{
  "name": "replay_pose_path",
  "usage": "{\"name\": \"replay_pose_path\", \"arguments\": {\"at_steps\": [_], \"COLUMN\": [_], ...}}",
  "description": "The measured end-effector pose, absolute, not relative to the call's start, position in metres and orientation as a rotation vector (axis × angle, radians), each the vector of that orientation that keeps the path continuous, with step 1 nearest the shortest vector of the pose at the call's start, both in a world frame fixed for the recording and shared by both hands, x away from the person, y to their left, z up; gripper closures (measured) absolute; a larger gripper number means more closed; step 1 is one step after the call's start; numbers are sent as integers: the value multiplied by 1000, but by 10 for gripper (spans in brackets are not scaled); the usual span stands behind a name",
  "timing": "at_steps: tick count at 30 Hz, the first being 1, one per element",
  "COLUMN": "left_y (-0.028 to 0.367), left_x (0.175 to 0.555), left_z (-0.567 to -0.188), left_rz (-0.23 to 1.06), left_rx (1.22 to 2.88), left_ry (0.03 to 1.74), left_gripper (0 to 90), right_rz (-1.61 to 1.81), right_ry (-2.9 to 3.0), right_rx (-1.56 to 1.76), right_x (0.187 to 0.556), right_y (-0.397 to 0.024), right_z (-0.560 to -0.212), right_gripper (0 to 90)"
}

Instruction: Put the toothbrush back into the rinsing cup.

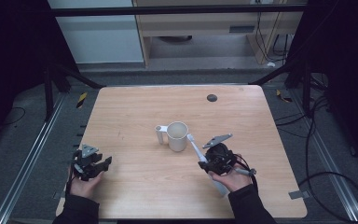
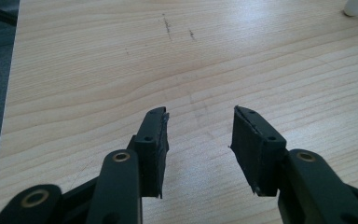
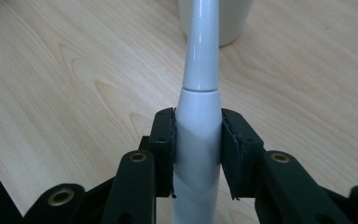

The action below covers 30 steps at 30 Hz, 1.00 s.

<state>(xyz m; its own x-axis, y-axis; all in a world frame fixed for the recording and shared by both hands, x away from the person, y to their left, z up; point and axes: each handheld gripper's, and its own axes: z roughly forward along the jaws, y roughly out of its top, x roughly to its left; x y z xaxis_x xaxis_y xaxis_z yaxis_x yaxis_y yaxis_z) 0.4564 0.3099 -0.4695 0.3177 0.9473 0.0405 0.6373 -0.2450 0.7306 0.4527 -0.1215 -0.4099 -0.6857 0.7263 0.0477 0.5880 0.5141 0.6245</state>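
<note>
Toothbrush (image 3: 196, 140) sits pinched at its thick white handle between my right gripper (image 3: 197, 154) jaws at lower centre, its neck angling toward the white cup (image 1: 177, 136) at mid-frame. Lower left, my left gripper (image 2: 199, 149) hovers with jaws spread over bare table (image 2: 98, 70).

A lab: framed wooden table (image 1: 135, 116); floor cables (image 1: 328, 175).
</note>
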Motion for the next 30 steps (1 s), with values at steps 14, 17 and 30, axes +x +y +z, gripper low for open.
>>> {"name": "replay_pose_path", "arguments": {"at_steps": [14,17,30], "left_y": [310,310,310], "left_x": [456,455,456], "left_z": [-469,-468,-468], "left_rz": [664,666,668], "left_rx": [1968,1966,1964], "left_ry": [1390,1390,1390], "left_gripper": [547,547,547], "right_rz": [1264,1309,1489], "right_ry": [2189,2112,1825], "right_rx": [1157,1151,1128], "right_x": [452,454,468], "right_y": [-140,-139,-127], "right_z": [-383,-378,-358], "right_gripper": [676,675,676]}}
